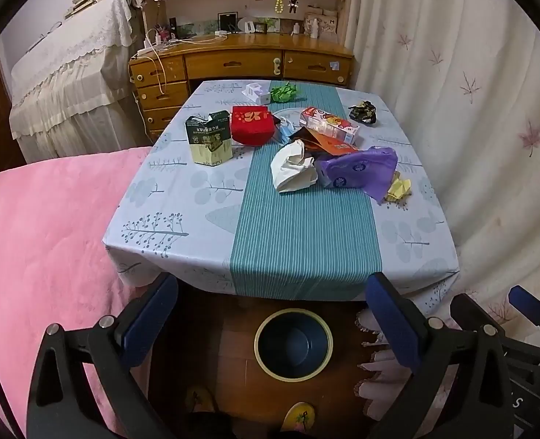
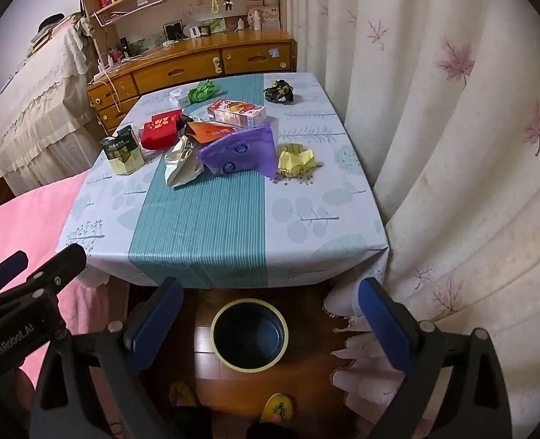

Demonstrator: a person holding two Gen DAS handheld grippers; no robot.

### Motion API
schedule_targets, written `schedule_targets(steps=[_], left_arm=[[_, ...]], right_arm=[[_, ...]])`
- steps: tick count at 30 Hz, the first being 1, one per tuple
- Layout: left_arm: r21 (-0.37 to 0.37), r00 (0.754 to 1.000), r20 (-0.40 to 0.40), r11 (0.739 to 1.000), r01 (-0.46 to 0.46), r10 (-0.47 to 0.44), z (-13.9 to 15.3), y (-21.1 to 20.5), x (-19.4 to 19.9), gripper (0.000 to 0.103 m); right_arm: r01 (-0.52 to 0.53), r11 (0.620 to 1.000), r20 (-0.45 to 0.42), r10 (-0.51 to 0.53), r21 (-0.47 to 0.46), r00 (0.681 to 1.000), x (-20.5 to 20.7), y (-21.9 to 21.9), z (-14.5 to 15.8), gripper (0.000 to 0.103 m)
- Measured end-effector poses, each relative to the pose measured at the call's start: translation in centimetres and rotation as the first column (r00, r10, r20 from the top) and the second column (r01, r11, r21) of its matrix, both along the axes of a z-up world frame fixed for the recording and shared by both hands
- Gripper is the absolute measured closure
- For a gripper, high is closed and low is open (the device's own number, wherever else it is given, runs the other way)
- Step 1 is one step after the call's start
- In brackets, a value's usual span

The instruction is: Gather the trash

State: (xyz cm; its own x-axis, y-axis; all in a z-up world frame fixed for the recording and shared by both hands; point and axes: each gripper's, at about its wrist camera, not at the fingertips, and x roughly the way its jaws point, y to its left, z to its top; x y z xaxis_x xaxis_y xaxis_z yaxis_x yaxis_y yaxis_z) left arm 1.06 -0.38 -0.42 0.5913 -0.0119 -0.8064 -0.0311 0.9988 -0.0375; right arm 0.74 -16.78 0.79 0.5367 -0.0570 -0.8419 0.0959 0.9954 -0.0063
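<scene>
1. Wood floor [image 1: 233, 333] shows at the bottom, right under both claws, between a pink bed [image 1: 43, 241] on the left and a long curtain [image 2: 452, 183] on the right.
2. A round bin [image 1: 294, 344] sits on that floor, just in front of the table, with its mouth up and nothing in it.
3. The left gripper [image 1: 271, 314] has its blue fingers wide apart and holds nothing. The right gripper [image 2: 270, 314] is wide apart too and holds nothing.
4. The table [image 1: 182, 226] has a cloth that hangs over its near edge. The near half of the top is bare.
5. The trash lies farther back: a white wad [image 1: 293, 166], a purple bag [image 1: 357, 168] and a yellow paper ball [image 2: 295, 160] come first.
6. Behind them are a green carton [image 1: 208, 135], a red box [image 1: 251, 124], a pink box [image 2: 237, 111], a green paper ball [image 1: 284, 92] and a dark wad [image 1: 363, 111] close to the far right edge.
7. A wood desk [image 1: 240, 58] stands past the table.
</scene>
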Motion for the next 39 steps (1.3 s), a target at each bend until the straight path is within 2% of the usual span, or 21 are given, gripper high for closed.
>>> schedule_targets(steps=[39], left_arm=[[0.014,0.999,-0.035,1.000,-0.019,0.020,-0.49,0.08,-0.91,0.002]], right_arm=[[-0.032,0.999,0.000,0.032,0.024,0.999,-0.24,-0.05,-0.52,0.006]])
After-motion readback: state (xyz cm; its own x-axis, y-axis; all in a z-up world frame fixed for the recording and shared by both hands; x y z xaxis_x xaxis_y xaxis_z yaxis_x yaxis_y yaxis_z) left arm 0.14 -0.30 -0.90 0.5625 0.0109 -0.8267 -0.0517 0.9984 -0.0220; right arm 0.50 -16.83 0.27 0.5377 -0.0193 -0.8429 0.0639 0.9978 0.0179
